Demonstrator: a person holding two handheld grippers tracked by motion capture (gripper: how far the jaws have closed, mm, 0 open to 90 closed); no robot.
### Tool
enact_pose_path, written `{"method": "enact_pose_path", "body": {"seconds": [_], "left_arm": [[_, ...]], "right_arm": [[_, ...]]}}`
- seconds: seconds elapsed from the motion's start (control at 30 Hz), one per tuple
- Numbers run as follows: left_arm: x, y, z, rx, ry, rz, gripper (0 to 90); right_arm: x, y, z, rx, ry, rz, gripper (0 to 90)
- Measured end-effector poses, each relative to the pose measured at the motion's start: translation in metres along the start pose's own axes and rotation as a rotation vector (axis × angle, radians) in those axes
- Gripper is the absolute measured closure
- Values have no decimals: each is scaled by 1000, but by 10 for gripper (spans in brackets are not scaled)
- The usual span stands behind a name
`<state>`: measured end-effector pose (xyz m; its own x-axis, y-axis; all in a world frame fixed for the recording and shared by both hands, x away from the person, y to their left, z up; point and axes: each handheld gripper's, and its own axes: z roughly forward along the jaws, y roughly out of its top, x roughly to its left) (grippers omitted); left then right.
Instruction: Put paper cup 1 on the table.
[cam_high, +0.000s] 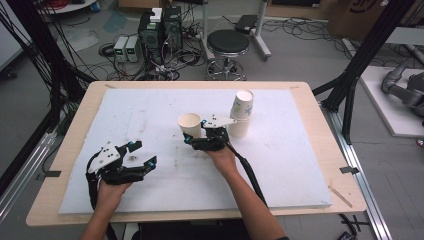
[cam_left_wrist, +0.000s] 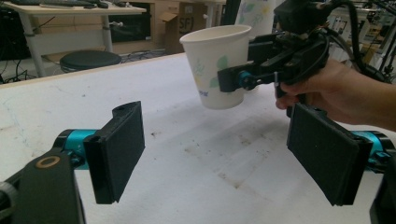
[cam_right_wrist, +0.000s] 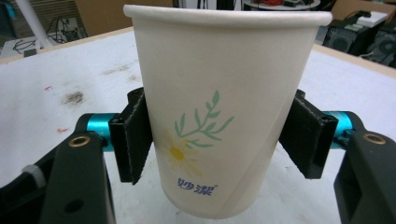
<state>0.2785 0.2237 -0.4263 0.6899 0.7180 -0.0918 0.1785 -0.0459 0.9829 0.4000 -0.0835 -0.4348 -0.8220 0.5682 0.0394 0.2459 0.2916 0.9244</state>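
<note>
A white paper cup with a printed flower is held upright a little above the white board, at mid table. My right gripper is shut on it, one pad pressing on each side of the cup. From the left gripper view the same cup hangs clear of the surface, with its shadow below. Just behind and to the right stands a stack of similar paper cups. My left gripper rests low at the front left with its pads wide apart, open and holding nothing.
A white foam board with a few dark stains covers most of the wooden table. Beyond the far edge are a black stool, computer boxes and cables on the floor. Black frame posts stand at both sides.
</note>
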Motion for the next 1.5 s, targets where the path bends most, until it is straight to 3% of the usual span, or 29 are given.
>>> {"method": "enact_pose_path", "body": {"seconds": [0.23,0.5,0.67,0.73,0.93,1.3,1.4,1.43,1.5], "left_arm": [[2,0,-2,-6,9,-7,191],[2,-1,-1,3,4,-4,191],[2,-1,-1,3,3,-8,192],[3,-1,-2,5,6,-7,192],[3,-2,-2,7,9,-11,192],[0,-3,3,23,-8,-9,193],[0,-3,3,19,-9,-12,193],[0,-3,3,16,-8,-14,193],[1,-3,2,13,-8,-15,192]], "right_arm": [[-3,-9,19,54,-33,35,328],[-5,-9,19,89,-49,45,328],[-7,-7,24,159,-53,66,331],[-7,-7,23,168,-51,72,330],[-5,-7,14,222,-48,30,334],[-5,-13,6,244,-30,-6,325],[-7,-14,6,267,-7,16,273],[-7,-15,6,279,-25,21,207],[-7,-16,1,273,-33,27,194]]}}
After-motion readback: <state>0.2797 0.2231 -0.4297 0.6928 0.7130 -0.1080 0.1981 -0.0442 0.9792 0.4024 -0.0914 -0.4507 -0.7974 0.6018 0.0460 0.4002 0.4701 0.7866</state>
